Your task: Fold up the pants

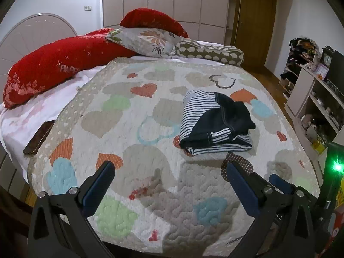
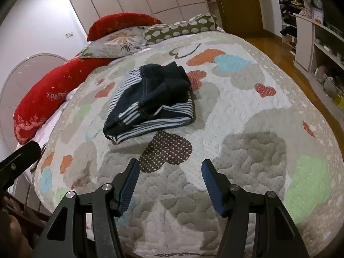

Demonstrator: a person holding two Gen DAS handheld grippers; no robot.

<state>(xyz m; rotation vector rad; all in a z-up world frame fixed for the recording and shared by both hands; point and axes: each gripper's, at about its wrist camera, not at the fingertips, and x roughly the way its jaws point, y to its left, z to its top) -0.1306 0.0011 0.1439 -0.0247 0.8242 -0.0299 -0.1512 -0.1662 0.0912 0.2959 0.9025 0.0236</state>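
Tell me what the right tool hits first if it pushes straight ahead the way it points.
Most likely the heart-patterned quilt, near the brown dotted heart, just short of the pants. The right tool is open and empty; depth is uncertain.

The pants (image 1: 215, 124) lay folded in a bundle on the quilt (image 1: 150, 111), which covered most of the bed. In the left wrist view the bundle sat at about one o'clock from the left gripper (image 1: 169, 167), well apart from it. In the right wrist view it lay at eleven o'clock from the right gripper (image 2: 169, 167), also apart. Behind the quilt, at twelve o'clock, pillows (image 1: 146, 40) were piled against one another, with a bolster (image 1: 210, 52) to their right. A headboard (image 1: 32, 34) stood at ten o'clock. A flat phone-like object (image 1: 38, 137) rested at the quilt's left edge, nine o'clock. Shelves (image 1: 318, 99) stood on the floor at three o'clock, beside the bed.
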